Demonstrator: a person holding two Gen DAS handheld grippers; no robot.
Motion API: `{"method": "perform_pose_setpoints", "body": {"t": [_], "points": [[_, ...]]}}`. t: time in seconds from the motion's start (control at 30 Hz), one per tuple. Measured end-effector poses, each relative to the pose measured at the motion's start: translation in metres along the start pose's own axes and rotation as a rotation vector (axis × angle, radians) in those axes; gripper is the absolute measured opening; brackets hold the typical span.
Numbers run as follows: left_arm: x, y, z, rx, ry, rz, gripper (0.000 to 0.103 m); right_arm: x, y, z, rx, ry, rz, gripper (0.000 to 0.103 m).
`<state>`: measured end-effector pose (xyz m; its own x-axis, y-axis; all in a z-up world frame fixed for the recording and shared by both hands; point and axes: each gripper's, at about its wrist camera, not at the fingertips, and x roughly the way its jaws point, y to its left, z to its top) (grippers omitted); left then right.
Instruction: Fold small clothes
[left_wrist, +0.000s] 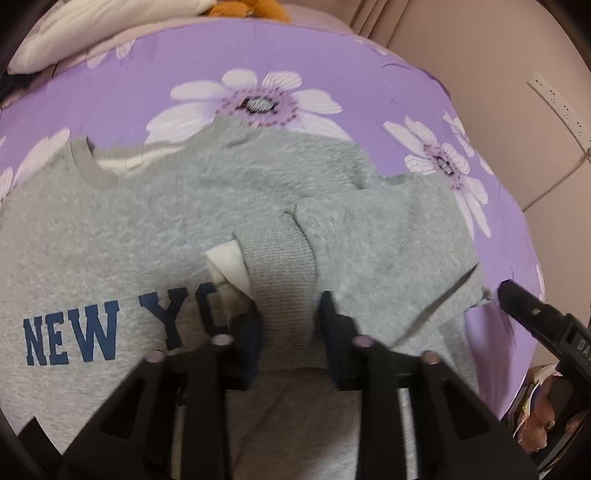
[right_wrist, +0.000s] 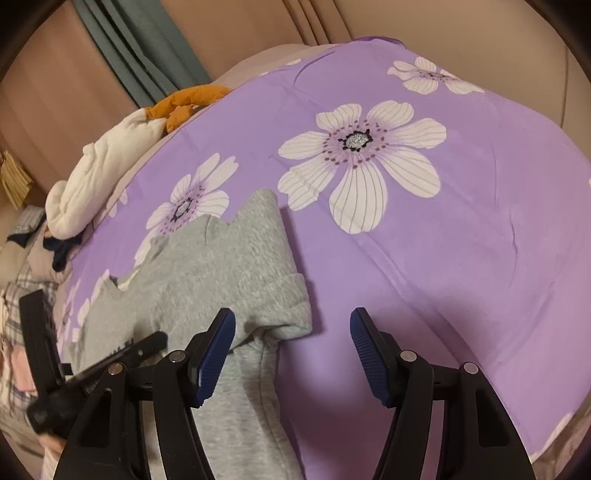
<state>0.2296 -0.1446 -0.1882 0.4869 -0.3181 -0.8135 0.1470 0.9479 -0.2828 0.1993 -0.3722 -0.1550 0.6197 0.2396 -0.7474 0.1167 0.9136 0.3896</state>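
Note:
A small grey sweatshirt with blue "NEW YO.." lettering lies on a purple flowered bedspread. One sleeve is folded across its chest, with the ribbed cuff and a white inner cuff showing. My left gripper has its jaws on either side of the ribbed cuff, a gap apart. My right gripper is open and empty over the bedspread, beside the sweatshirt's folded edge. The right gripper's finger also shows at the right in the left wrist view.
A white padded garment and an orange cloth lie at the bed's far edge. Beige padded wall panels stand behind the bed. A teal curtain hangs at the back. Plaid fabric lies at the left.

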Motion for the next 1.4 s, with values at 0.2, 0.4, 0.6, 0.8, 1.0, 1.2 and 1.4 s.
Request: {"method": "perform_pose_setpoints", "body": {"t": [0.2,0.4,0.6,0.8,1.0,1.2,1.4], "points": [[-0.050,-0.009,0.029,0.022,-0.143,-0.023,0.019,0.000,-0.001,-0.001,0.011,0.004,-0.001,0.065],[-0.085,-0.007,0.055,0.026,-0.206,-0.017,0.019,0.002,0.001,0.003,0.014,0.007,0.012,0.065],[-0.104,0.008,0.063,-0.003,-0.191,0.010,0.019,0.011,0.015,0.005,-0.011,0.035,0.044,0.065],[-0.116,0.027,0.065,-0.028,-0.155,0.051,0.019,0.013,0.028,0.003,-0.039,0.047,0.083,0.065],[-0.120,0.040,0.062,-0.022,-0.148,0.116,0.019,0.008,0.039,0.001,-0.073,0.037,0.087,0.065],[-0.123,0.053,0.058,-0.051,-0.115,0.129,0.020,0.019,0.043,0.002,-0.071,0.065,0.069,0.065],[-0.120,0.064,0.053,-0.053,-0.073,0.174,0.020,0.031,0.052,-0.002,-0.085,0.097,0.059,0.065]]}}
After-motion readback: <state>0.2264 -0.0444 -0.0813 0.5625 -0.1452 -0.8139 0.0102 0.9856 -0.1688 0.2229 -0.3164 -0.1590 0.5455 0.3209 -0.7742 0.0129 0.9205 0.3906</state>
